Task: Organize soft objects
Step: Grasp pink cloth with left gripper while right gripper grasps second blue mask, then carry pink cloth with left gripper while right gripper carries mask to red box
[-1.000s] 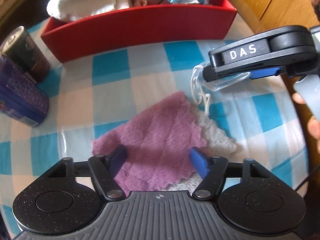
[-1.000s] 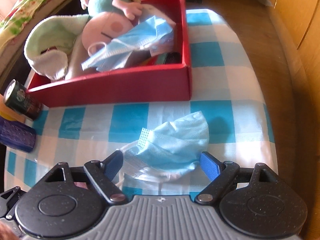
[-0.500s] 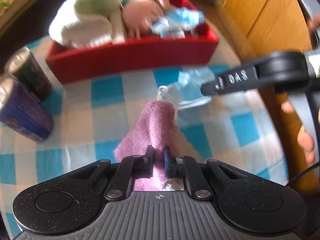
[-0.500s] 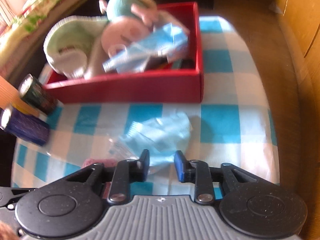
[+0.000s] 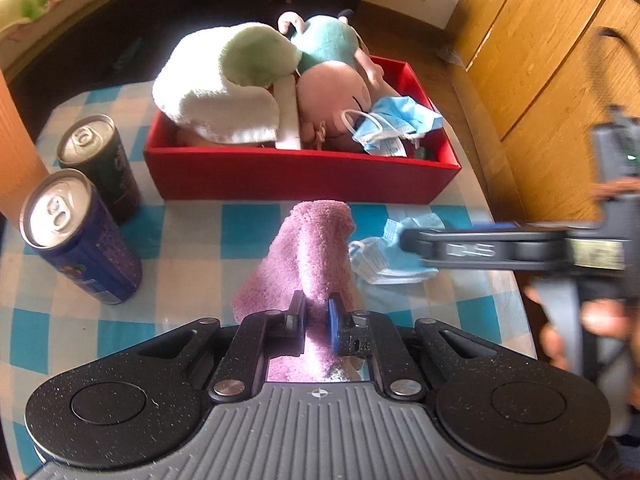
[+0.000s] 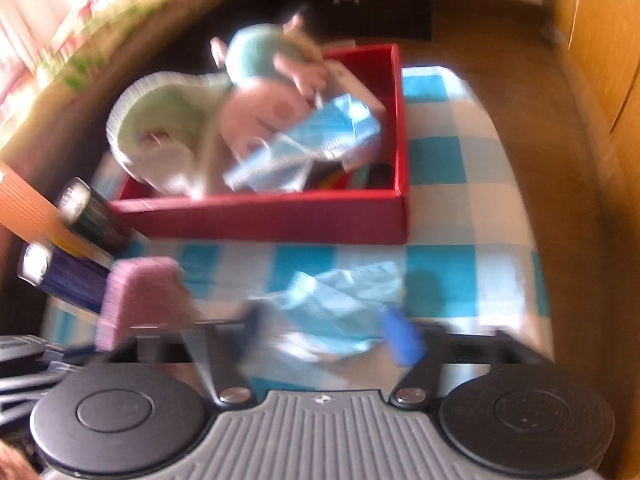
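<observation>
My left gripper (image 5: 316,316) is shut on a purple fluffy cloth (image 5: 312,248) and holds it up above the checked table; the cloth also shows in the right wrist view (image 6: 140,300). A blue face mask (image 5: 384,252) lies on the table in front of the red box (image 5: 304,176). My right gripper (image 6: 332,332) is open, its blurred fingers on either side of the mask (image 6: 344,312). The red box (image 6: 280,220) holds a plush toy (image 5: 336,80), a white and green cloth (image 5: 224,92) and another blue mask (image 5: 396,124).
Two drink cans (image 5: 80,236) (image 5: 100,164) stand at the left of the blue and white checked table (image 5: 192,240). An orange object (image 5: 16,160) stands beyond them. A wooden cabinet (image 5: 540,40) is at the right. A person's hand (image 5: 600,328) holds the right gripper.
My left gripper has lifted the purple cloth higher and pulled back from the box. My right gripper, almost shut around the mask half a second ago, has opened wide; its view is blurred by motion.
</observation>
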Motion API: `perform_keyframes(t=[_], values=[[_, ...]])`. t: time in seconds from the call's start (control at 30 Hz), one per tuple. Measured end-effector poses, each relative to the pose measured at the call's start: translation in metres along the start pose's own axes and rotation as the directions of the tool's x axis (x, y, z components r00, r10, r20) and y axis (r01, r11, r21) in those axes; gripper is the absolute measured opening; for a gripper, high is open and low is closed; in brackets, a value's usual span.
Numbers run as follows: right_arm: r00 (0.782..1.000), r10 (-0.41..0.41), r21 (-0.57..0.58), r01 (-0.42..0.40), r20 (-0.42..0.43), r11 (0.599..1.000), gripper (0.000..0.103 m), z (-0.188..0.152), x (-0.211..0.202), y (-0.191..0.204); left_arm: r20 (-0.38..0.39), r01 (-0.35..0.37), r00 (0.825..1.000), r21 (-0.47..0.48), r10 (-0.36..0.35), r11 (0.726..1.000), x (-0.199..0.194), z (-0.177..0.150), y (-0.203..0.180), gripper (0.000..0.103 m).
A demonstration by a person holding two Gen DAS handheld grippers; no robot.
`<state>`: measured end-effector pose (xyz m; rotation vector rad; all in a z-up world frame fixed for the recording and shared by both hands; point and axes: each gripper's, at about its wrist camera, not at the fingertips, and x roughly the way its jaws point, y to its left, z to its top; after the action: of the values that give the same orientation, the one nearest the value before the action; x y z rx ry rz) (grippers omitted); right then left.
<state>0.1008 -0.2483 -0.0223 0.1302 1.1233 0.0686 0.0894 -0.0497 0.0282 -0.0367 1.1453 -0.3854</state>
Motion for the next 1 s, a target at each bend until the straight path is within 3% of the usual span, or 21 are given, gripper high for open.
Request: perform_keyframes(t=[0.13, 0.17, 0.23, 0.27, 0.37, 0.57, 0.77, 1.0], values=[[0.998, 0.014, -0.003, -0.014, -0.064, 1.000, 0.063, 0.002, 0.030, 0.002, -0.009, -0.001, 1.000, 0.012, 0.002, 1.000, 0.003, -0.002, -0.001, 0.009], [0.996, -0.007, 0.002, 0.008, -0.086, 1.000, 0.051, 0.000, 0.035, 0.002, -0.011, -0.004, 1.000, 0.009, 0.004, 1.000, 0.005, -0.002, 0.001, 0.009], [0.996, -0.037, -0.040, 0.034, -0.085, 0.999, 0.040, -0.003, 0.034, 0.007, -0.010, -0.006, 1.000, -0.002, 0.006, 1.000, 0.004, -0.001, 0.004, 0.009], [0.996, -0.027, -0.050, 0.023, -0.089, 0.999, 0.024, -0.004, 0.031, 0.008, -0.006, -0.005, 1.000, -0.008, 0.005, 1.000, 0.002, 0.000, 0.006, 0.009], [0.995, 0.048, -0.006, -0.049, -0.087, 0.999, 0.011, -0.005, 0.016, 0.002, 0.019, 0.007, 1.000, -0.022, -0.006, 1.000, -0.006, 0.003, 0.007, 0.010], [0.988, 0.152, 0.033, -0.152, 0.028, 0.988, 0.007, 0.006, -0.029, -0.002, 0.099, 0.042, 0.994, -0.063, -0.036, 0.997, -0.030, 0.020, 0.013, 0.011], [0.957, 0.225, 0.042, -0.236, 0.185, 0.971, 0.007, 0.035, -0.076, 0.003, 0.212, 0.067, 0.976, -0.097, -0.045, 0.993, -0.056, 0.056, 0.016, 0.012], [0.943, 0.214, 0.091, -0.244, 0.254, 0.966, 0.007, 0.069, -0.075, 0.004, 0.257, 0.046, 0.966, -0.085, -0.022, 0.995, -0.046, 0.099, 0.008, 0.012]])
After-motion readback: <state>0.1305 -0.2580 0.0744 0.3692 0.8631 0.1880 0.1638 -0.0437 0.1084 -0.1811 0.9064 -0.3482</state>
